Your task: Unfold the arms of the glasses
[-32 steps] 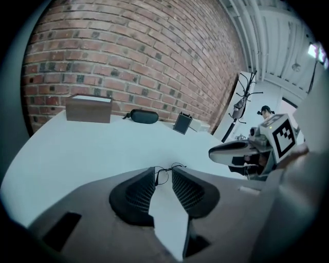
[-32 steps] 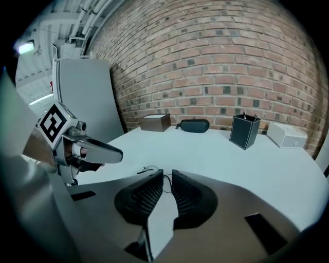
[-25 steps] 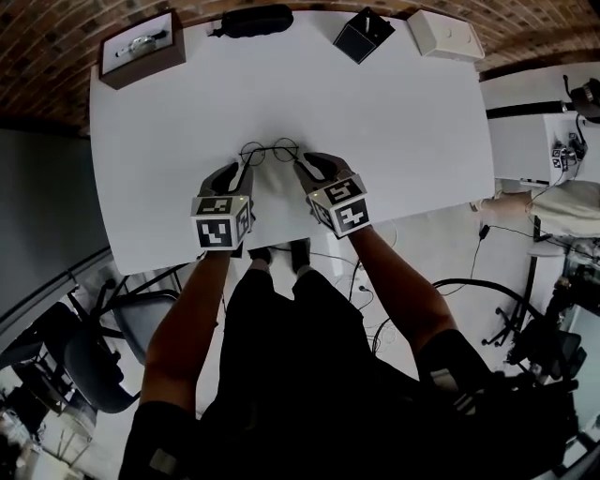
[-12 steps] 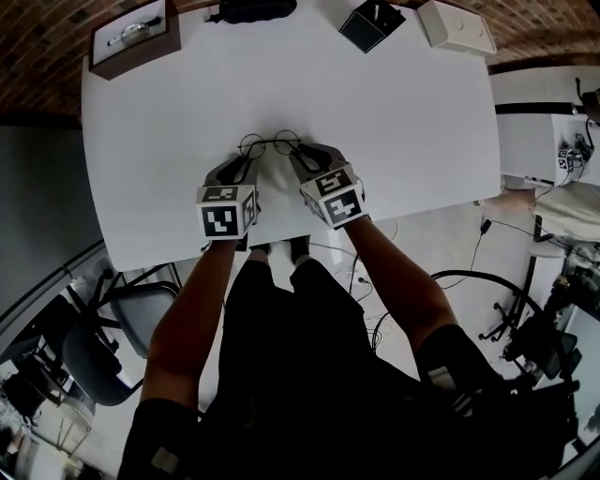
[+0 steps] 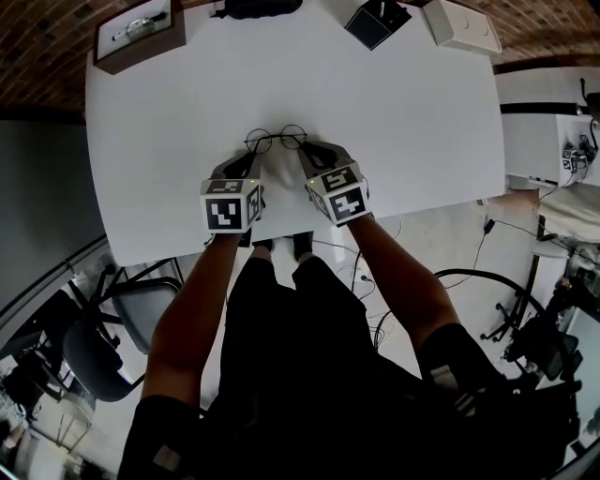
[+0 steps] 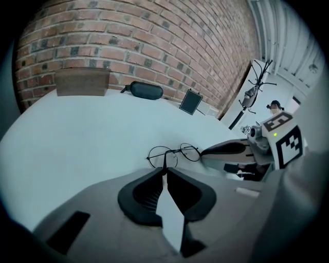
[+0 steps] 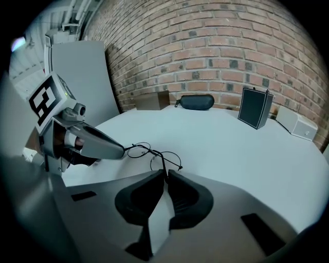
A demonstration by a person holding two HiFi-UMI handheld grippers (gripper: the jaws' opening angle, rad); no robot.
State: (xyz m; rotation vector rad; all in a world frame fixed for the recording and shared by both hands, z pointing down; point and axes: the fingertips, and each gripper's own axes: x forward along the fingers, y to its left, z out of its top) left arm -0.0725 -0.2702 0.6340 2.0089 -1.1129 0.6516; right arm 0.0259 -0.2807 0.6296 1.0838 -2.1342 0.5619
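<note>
Glasses with round lenses and a thin black wire frame (image 5: pixel 276 140) are lying on the white bench (image 5: pixel 422 112). They are sitting about midway between its left and right edges and somewhat nearer your edge than the far one.

You are working on both arms at once. Your left hand-held gripper (image 6: pixel 164 168) is closing its jaws. Its own view is showing a fine wire arm running from the left end of the frame straight into the jaw tips, so it is pinching that arm. Your right hand-held gripper (image 7: pixel 164 173) is doing the same at the right end of the frame. Its jaws are closing too, with the tips nearly meeting and a fine wire arm caught between them. Both grippers are sitting low over the bench, just on your side of the frame, and pointing toward the far edge.

By my reading, you are only at the gripping stage: both arms are being taken, but neither is looking swung out yet. The wire is too fine to tell how far either arm is standing off the frame.

What is remaining, as I judge it, is swinging each arm outward about its hinge until it is standing square to the lenses, then letting go. The black oblong glasses case (image 5: pixel 255 7) at the far edge is lying well apart and playing no part.
</note>
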